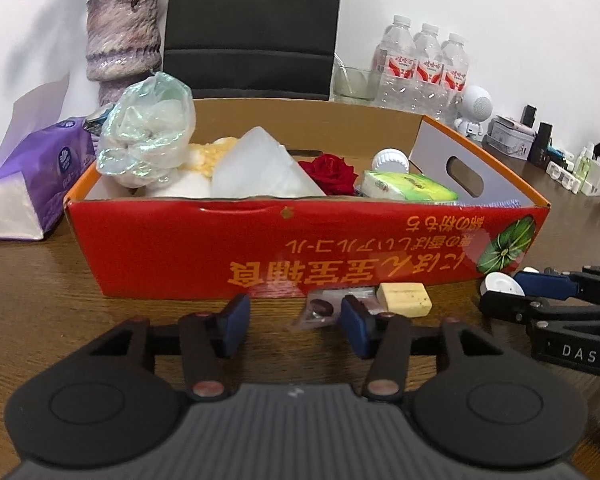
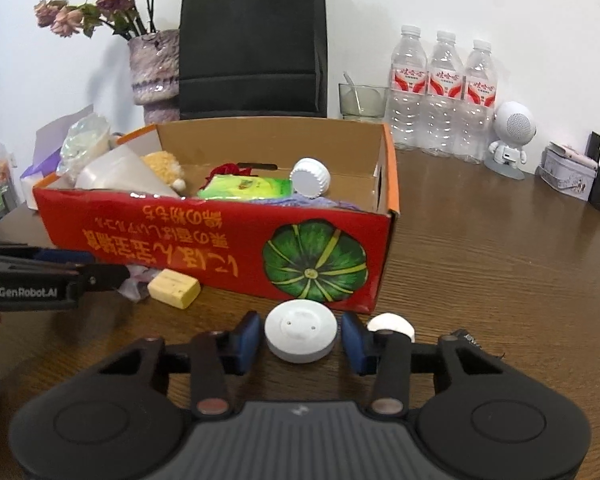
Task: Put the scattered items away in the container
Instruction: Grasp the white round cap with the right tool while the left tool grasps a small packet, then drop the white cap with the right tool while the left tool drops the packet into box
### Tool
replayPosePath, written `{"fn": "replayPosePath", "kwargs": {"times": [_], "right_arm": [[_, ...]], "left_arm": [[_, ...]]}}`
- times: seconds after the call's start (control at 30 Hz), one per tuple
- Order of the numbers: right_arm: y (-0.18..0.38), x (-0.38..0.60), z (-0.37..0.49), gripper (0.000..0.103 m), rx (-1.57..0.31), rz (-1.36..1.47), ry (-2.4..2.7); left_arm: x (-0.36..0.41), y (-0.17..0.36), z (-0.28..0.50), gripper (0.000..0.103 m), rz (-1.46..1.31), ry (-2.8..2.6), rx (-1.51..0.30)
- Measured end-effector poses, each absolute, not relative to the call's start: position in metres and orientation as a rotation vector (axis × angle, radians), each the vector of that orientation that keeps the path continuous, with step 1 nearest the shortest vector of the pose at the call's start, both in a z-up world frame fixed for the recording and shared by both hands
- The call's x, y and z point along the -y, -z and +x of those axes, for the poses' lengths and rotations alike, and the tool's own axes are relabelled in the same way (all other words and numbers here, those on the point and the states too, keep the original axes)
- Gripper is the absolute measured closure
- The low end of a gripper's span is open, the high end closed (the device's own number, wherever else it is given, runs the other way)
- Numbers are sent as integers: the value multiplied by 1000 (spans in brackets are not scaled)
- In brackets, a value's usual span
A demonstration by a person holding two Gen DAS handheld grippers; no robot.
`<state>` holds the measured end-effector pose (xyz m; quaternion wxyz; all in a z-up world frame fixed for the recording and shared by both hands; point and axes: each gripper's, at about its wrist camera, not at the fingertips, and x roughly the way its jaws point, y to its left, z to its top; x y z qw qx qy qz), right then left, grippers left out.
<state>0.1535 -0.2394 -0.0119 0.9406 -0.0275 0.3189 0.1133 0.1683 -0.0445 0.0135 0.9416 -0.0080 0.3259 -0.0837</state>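
Right hand-held gripper (image 2: 300,338) astride white disc (image 2: 299,336), untouched.

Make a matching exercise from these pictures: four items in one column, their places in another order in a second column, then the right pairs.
Items:
1. white round disc
2. yellow block
3. red rose
4. water bottles

Places:
A. inside the red box
B. standing at the wall, behind the box
C. on the table, between the right gripper's fingers
D. on the table against the box's front wall, near the left gripper

Pairs: 1-C, 2-D, 3-A, 4-B
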Motion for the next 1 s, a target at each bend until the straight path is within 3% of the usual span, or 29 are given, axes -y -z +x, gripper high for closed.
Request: {"fn": "replayPosePath", "kwargs": {"times": [0.2,0.27,0.37,1.0], "right_arm": [[11,239,153,59,-652,-53,-229],[11,238,153,60,-651,-58,-228],[11,238,152,61,-650,-61,-230],[0,236,129,65,-589,-82,-266]], "left_arm": [[54,-12,166,56,55,162,-654],[55,-13,164,75,60,184,-653],[59,-14,160,80,80,216,-655],[54,-40,130,81,32,257,-515]]}}
